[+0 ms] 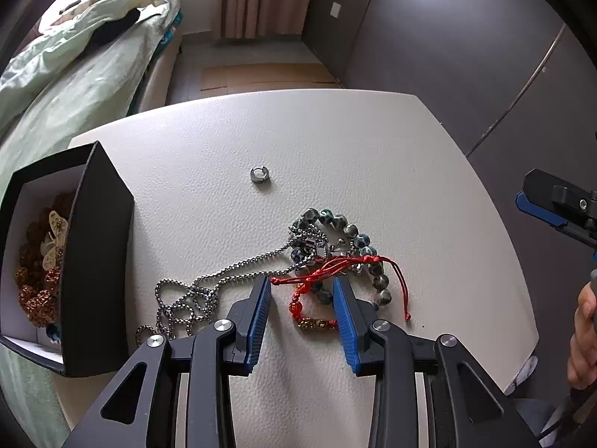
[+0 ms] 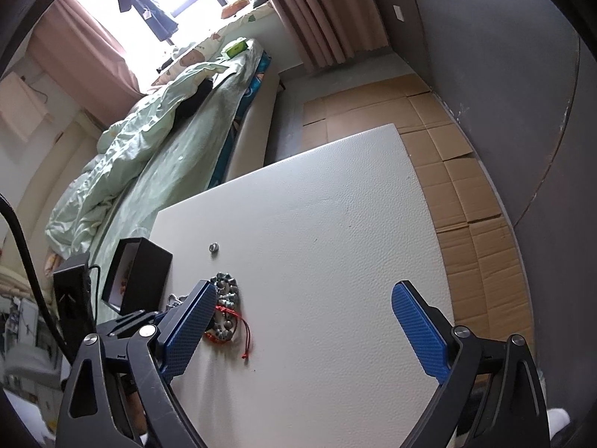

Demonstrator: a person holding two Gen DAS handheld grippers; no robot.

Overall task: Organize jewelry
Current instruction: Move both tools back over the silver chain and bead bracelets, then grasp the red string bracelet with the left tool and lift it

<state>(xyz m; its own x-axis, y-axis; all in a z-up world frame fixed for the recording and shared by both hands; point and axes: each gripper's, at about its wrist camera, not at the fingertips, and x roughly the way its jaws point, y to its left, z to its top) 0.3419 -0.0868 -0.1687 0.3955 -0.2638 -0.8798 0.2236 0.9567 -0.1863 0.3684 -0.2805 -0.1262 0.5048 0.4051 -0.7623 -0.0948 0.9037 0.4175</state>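
My left gripper (image 1: 302, 283) stood half apart astride the red cord bracelet (image 1: 317, 298) on the desk (image 1: 373, 149), cord lying crosswise between its pads; the right gripper (image 2: 302, 298) hung wide, farther off.

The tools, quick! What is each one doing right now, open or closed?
Left tool: open, straddling the red cord bracelet, pads not pressing it yet.
Right tool: wide open, holding nothing, over the white table.
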